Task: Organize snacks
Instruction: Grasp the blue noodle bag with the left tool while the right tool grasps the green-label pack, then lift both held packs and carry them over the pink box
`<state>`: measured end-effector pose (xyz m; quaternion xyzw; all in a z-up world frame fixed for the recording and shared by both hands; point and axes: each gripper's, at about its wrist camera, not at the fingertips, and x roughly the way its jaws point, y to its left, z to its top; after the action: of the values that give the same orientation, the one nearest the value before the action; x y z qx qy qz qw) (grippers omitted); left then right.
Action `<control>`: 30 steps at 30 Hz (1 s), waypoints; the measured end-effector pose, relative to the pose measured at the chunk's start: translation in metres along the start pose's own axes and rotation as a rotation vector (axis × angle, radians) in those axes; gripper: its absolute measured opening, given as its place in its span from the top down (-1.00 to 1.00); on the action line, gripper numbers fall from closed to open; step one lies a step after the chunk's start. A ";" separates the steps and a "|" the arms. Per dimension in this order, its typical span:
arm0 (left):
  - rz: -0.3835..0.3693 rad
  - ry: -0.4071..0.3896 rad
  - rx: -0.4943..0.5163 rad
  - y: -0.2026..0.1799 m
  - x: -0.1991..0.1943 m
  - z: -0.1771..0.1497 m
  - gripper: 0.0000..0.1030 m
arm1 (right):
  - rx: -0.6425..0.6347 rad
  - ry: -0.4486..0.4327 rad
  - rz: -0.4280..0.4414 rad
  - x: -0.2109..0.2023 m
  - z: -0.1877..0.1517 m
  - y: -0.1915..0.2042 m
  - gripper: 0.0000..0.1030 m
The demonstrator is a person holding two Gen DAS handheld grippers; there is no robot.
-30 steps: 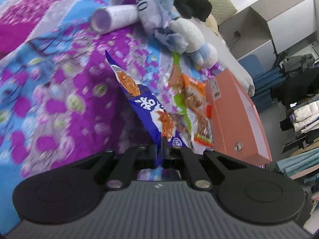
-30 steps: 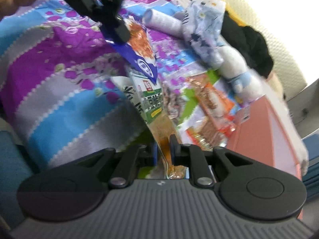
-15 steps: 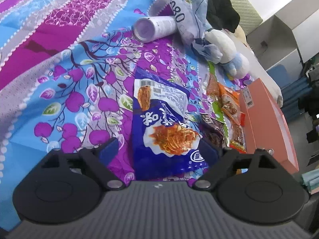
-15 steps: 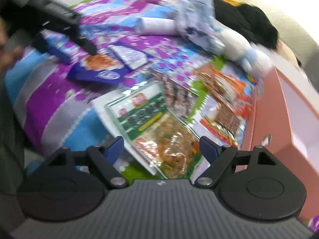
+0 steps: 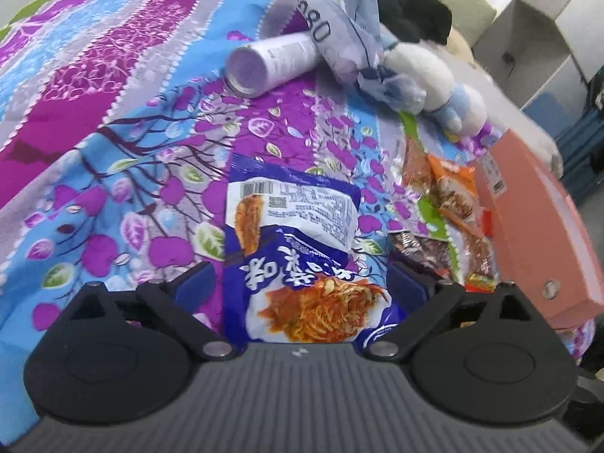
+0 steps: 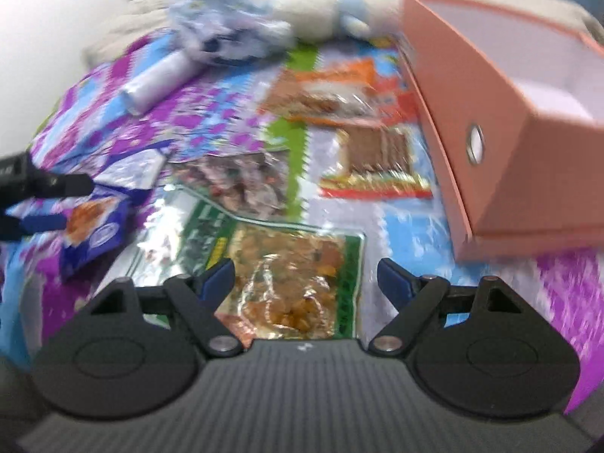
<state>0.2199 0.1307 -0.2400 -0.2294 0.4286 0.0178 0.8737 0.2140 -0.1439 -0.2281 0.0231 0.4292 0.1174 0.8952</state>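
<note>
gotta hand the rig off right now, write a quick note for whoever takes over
Left gripper: jaws just opened, nothing gripped; blue noodle packet lies flat on the bedspread between them.
Right gripper: jaws just opened, nothing gripped; green packet lies below.
Other snack packets lie loose beside the orange box.
Done: both packets laid down.
Left: no snack can be seen in the box; the rest is unsorted.
</note>
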 end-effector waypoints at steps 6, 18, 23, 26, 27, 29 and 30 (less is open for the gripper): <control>0.036 0.015 0.042 -0.008 0.021 -0.004 -0.92 | -0.044 -0.017 0.002 0.008 -0.007 0.005 -0.67; 0.128 0.032 0.149 -0.030 0.032 -0.012 -0.66 | -0.120 -0.052 -0.011 0.001 -0.005 0.017 -0.13; 0.140 0.060 0.160 -0.038 0.028 -0.012 -0.46 | -0.103 -0.070 -0.036 -0.008 0.004 0.012 -0.03; 0.134 0.068 0.158 -0.039 0.024 -0.013 -0.36 | -0.091 -0.092 -0.042 -0.019 0.011 0.009 -0.02; 0.129 0.072 0.150 -0.039 0.022 -0.014 -0.35 | -0.087 -0.095 -0.043 -0.022 0.013 0.008 -0.01; 0.103 0.080 0.119 -0.038 0.016 -0.013 -0.33 | -0.069 -0.101 -0.040 -0.031 0.017 0.006 -0.01; 0.095 0.080 0.107 -0.038 0.011 -0.014 -0.32 | -0.067 -0.107 -0.045 -0.036 0.018 0.005 -0.01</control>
<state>0.2254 0.0895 -0.2408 -0.1624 0.4737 0.0271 0.8651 0.2049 -0.1458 -0.1888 -0.0105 0.3772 0.1100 0.9195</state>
